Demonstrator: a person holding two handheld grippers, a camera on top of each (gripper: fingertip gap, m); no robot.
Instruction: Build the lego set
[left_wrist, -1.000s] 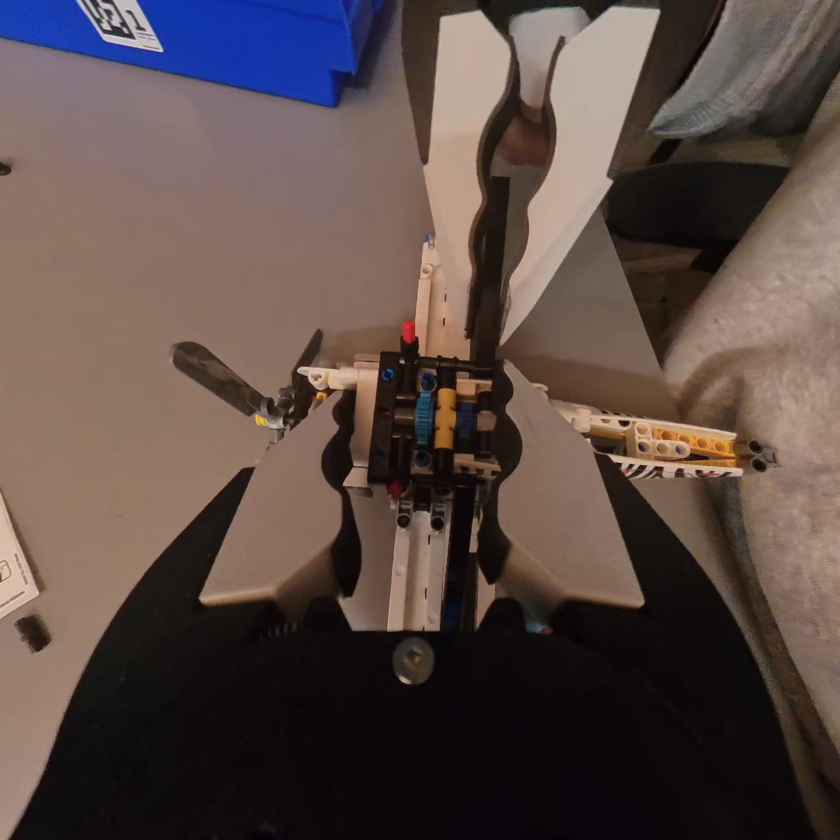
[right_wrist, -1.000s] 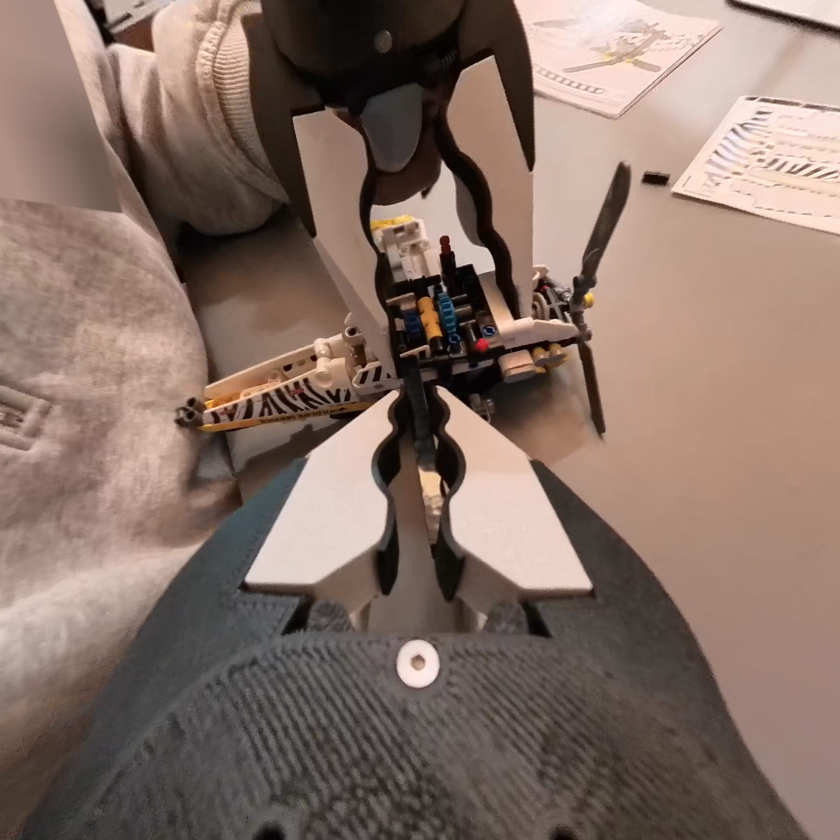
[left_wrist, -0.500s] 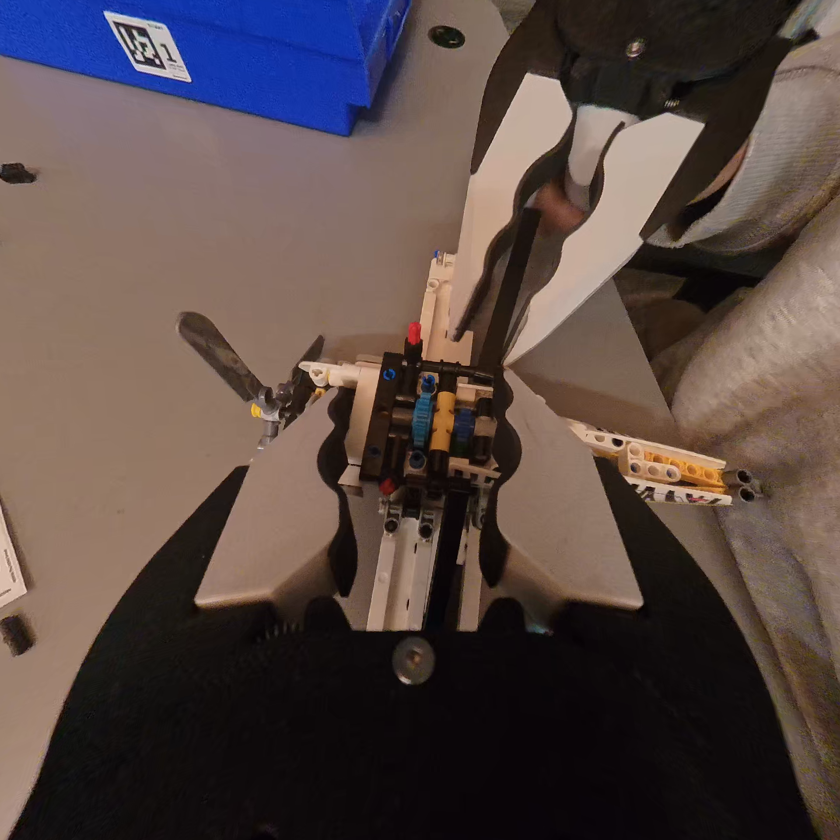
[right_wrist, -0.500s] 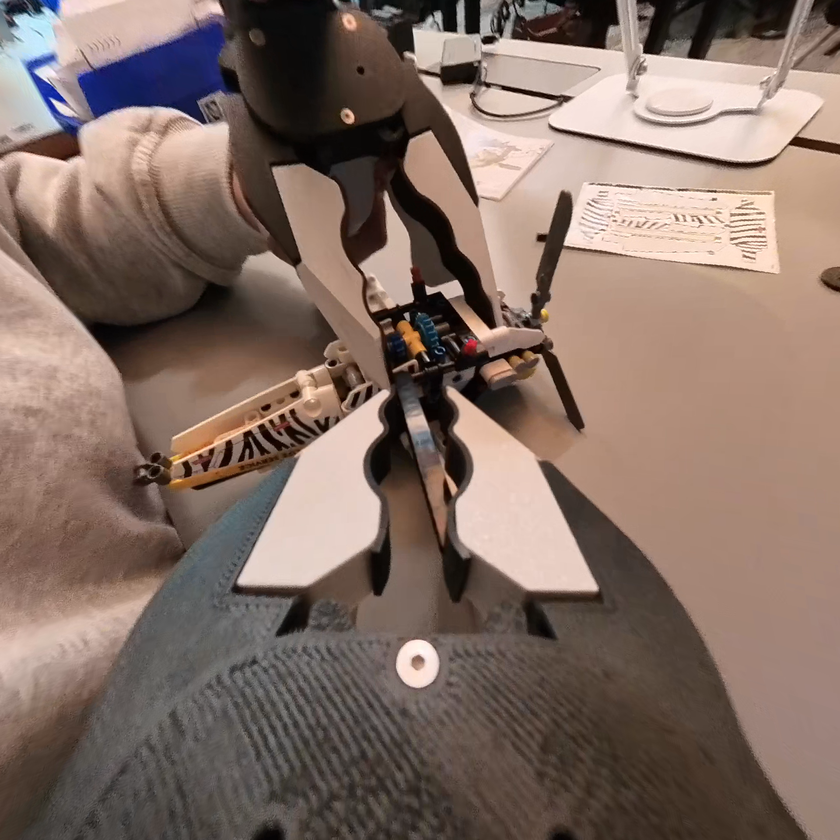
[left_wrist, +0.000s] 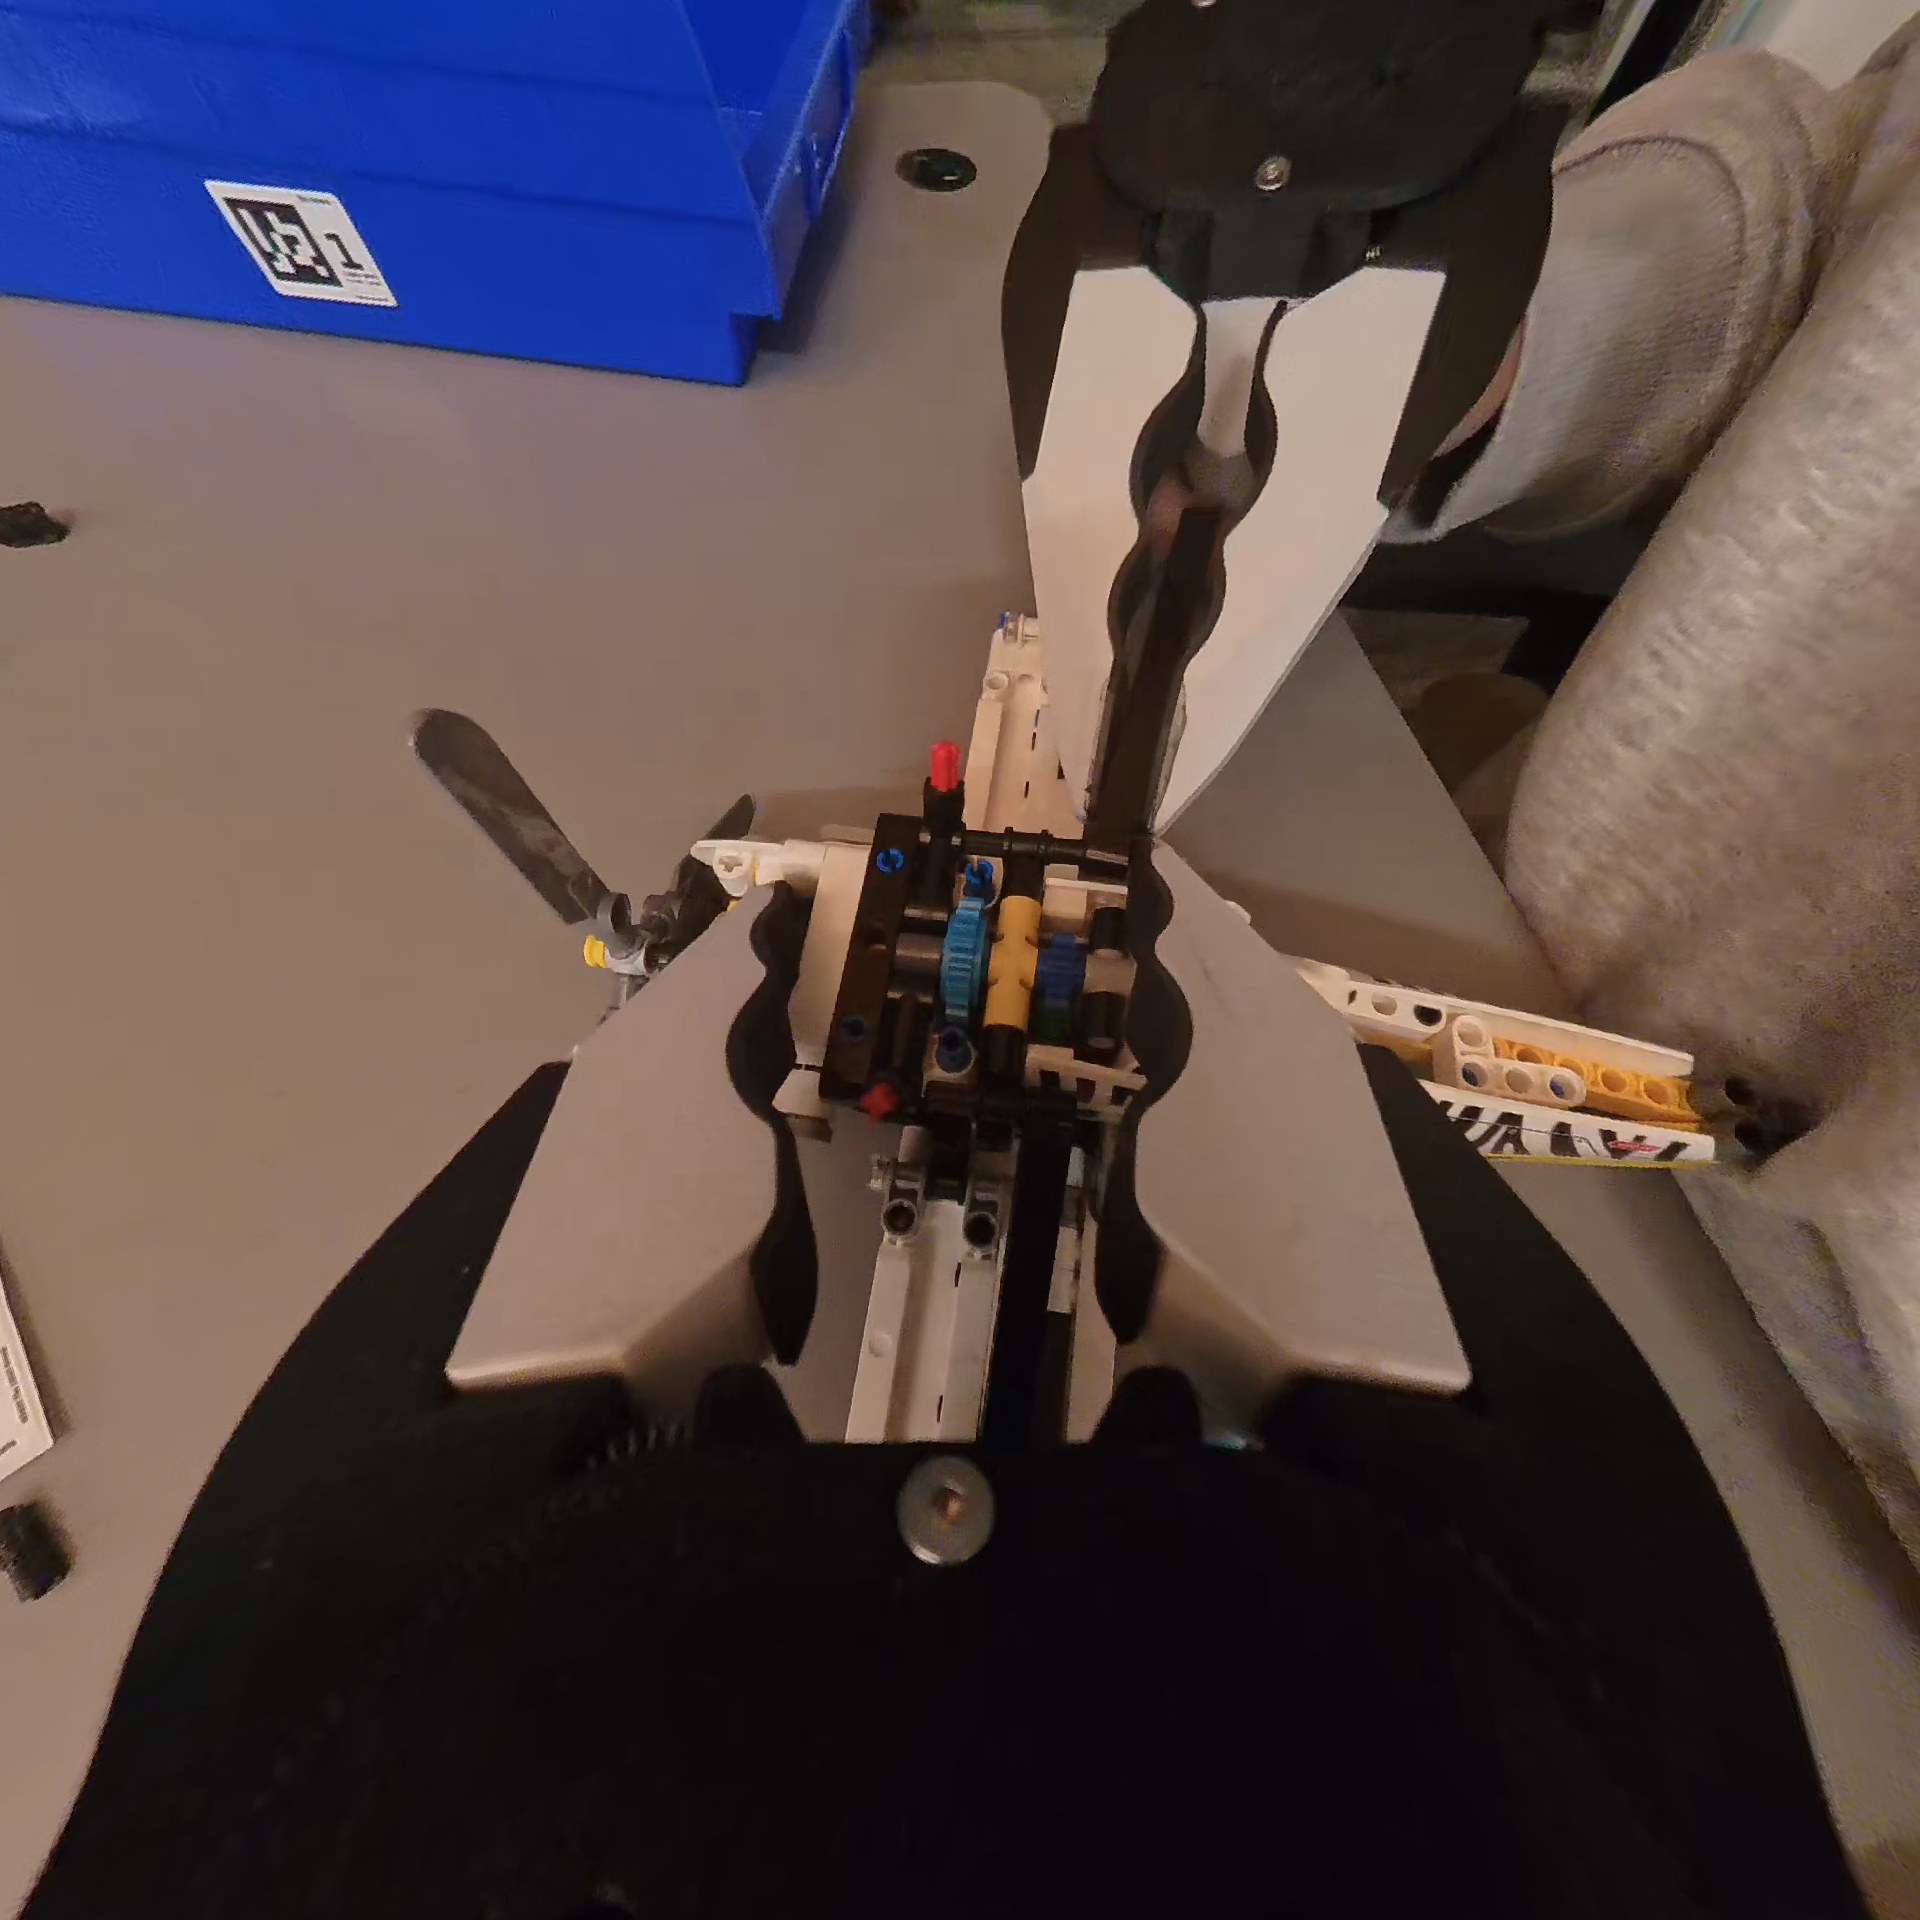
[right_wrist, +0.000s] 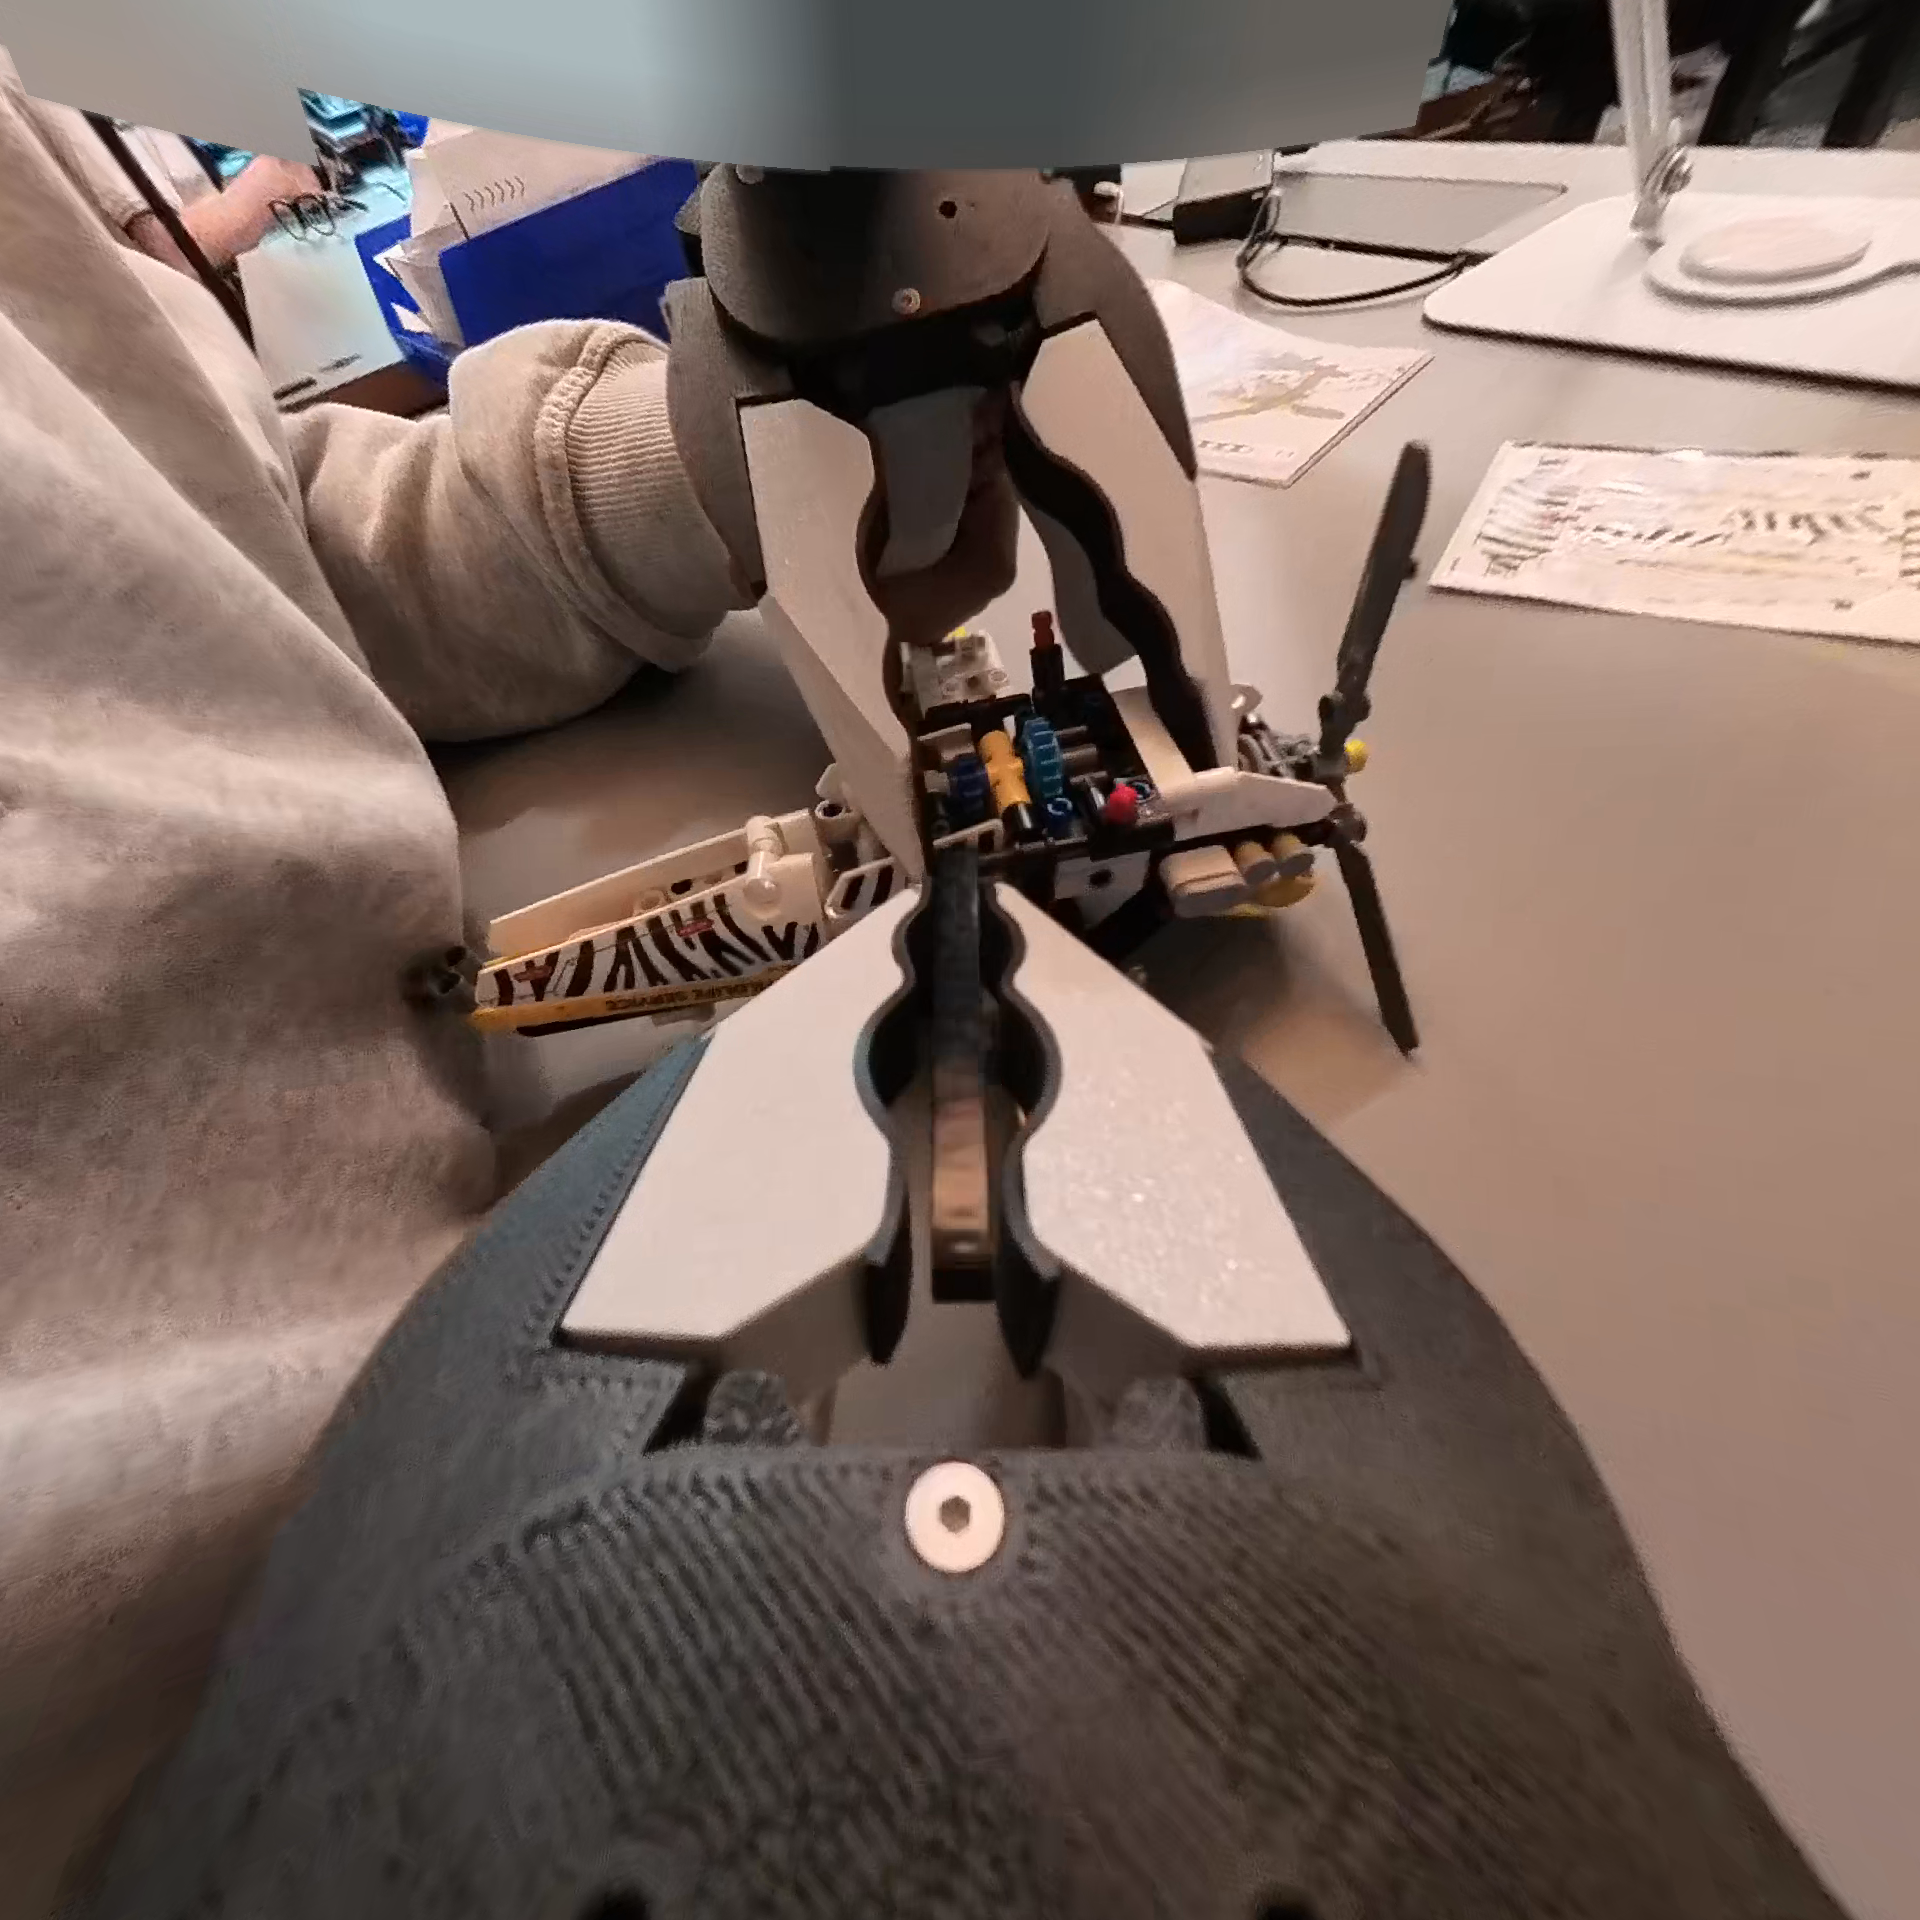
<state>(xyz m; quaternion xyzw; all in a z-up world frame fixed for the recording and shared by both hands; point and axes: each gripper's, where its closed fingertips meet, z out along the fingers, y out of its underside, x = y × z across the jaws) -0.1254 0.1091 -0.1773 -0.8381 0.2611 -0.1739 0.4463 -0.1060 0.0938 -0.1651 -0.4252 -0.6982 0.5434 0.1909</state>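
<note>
A white lego plane (left_wrist: 987, 966) with blue and yellow gears, a zebra-striped tail (left_wrist: 1507, 1091) and a dark propeller (left_wrist: 509, 800) sits on the grey table. My left gripper (left_wrist: 951, 935) is shut on the plane's body from both sides. My right gripper (right_wrist: 961, 899) is shut on a long black beam (right_wrist: 956, 966), whose far end touches the plane's black frame. In the left wrist view the right gripper (left_wrist: 1127, 816) comes in from the far side with the beam (left_wrist: 1153, 665). In the right wrist view the left gripper (right_wrist: 1060, 810) straddles the plane (right_wrist: 1039, 779).
A blue bin (left_wrist: 468, 208) stands at the back left. A sticker sheet (right_wrist: 1683, 540), a booklet (right_wrist: 1288, 395) and a white lamp base (right_wrist: 1714, 260) lie beyond the plane. A person's grey sleeve (right_wrist: 468, 520) rests by the tail. Small black pieces (left_wrist: 31, 1558) lie at the left. Only a small space, under 4 cm, lies between the two pairs of fingers.
My right gripper has swung up and back with the black beam, now held steeper, its tip still at the plane's frame. My left gripper still holds the plane in place.
</note>
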